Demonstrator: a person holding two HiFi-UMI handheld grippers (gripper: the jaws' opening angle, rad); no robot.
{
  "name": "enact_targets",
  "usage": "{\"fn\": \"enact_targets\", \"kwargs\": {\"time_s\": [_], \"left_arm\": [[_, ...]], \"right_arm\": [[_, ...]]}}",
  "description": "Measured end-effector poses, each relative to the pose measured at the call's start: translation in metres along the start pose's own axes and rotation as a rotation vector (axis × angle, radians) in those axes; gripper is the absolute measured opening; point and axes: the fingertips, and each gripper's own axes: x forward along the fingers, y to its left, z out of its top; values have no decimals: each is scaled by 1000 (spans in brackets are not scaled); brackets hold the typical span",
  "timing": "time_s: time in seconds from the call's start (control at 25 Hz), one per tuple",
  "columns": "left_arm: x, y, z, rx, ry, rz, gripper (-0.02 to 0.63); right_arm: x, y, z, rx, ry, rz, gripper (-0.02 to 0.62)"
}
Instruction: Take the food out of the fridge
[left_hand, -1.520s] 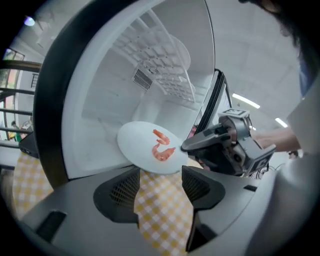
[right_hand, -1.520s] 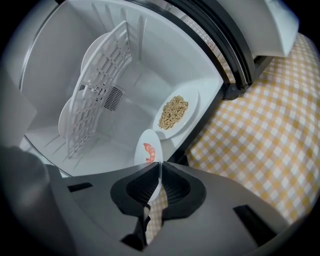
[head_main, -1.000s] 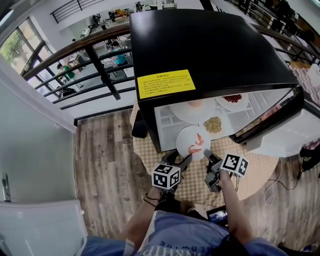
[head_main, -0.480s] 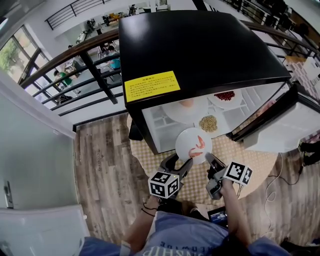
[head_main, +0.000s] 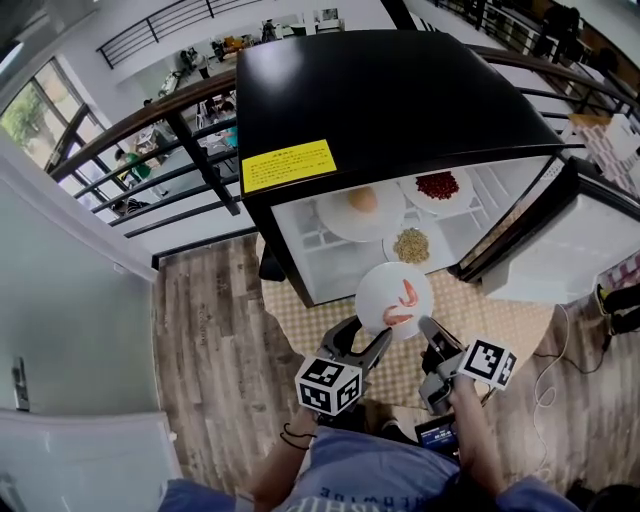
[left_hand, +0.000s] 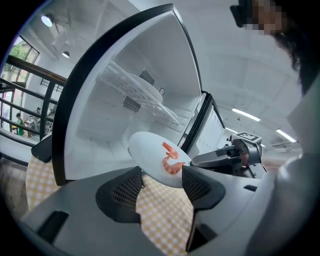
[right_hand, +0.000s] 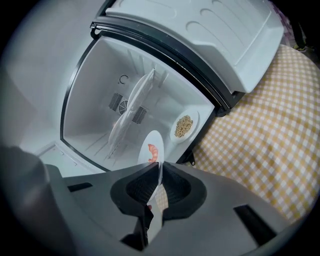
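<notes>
A white plate with shrimp (head_main: 395, 298) hangs just outside the open black fridge (head_main: 400, 100), over the checked cloth. My right gripper (head_main: 427, 327) is shut on the plate's near right rim; in the right gripper view the plate (right_hand: 154, 146) runs edge-on between the shut jaws (right_hand: 160, 182). My left gripper (head_main: 364, 340) is open at the plate's near left edge. In the left gripper view the plate (left_hand: 152, 155) lies just past the spread fingertips of that gripper (left_hand: 160, 187). Inside the fridge remain a plate of grains (head_main: 411, 244), a plate of red beans (head_main: 437, 186) and a plate with an orange food (head_main: 363, 200).
The fridge stands on a round table with a yellow checked cloth (head_main: 505, 322). Its white-lined door (head_main: 560, 255) hangs open at the right. A wire shelf (right_hand: 131, 107) sits inside. Wooden floor (head_main: 205, 340) lies to the left, a railing (head_main: 190, 140) behind.
Both grippers have risen and drawn back from the fridge mouth, and the shrimp plate came with them, now wholly outside the opening. The right gripper's hold is unchanged.
</notes>
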Motion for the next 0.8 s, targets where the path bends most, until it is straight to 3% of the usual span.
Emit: {"fn": "enact_targets", "kwargs": {"time_s": [0.44,0.8], "left_arm": [[-11,-54,2,43,-21,-7,262],[-18,-107,-21,53,-3,-17,262]], "right_arm": [[-56,-2,1,8,-35,47,32],[-113,-19,-10,31,-55,57,32]]}}
